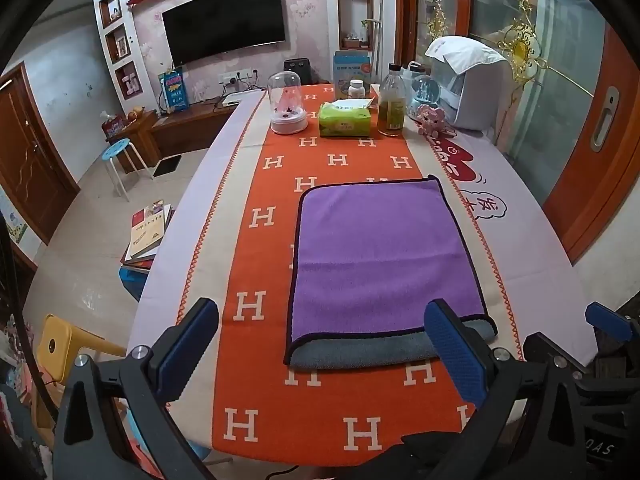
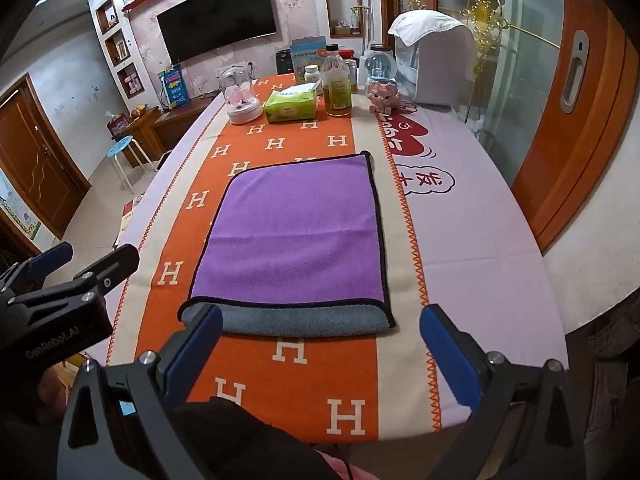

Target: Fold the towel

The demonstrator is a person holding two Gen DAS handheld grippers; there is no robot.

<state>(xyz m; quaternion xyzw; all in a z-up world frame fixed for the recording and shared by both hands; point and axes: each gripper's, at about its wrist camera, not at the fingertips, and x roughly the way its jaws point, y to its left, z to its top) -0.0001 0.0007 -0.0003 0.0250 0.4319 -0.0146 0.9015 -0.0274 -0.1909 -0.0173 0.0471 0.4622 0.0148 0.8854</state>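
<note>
Both sets of fingers spread wide, empty: left gripper (image 1: 324,354), right gripper (image 2: 322,354). Towel (image 1: 380,256) flat on the worktop (image 1: 256,360) just ahead of the fingers (purple over grey). Soft, light, limp; likely best pinched at the near corners.

Black TV (image 1: 224,20) on floral-papered wall, white niche shelves (image 1: 120,44) beside; wooden door (image 1: 28,160) at left; blue stool (image 1: 116,150) on pale tiled floor (image 1: 96,216); glass sliding door (image 1: 560,80) at right.
</note>
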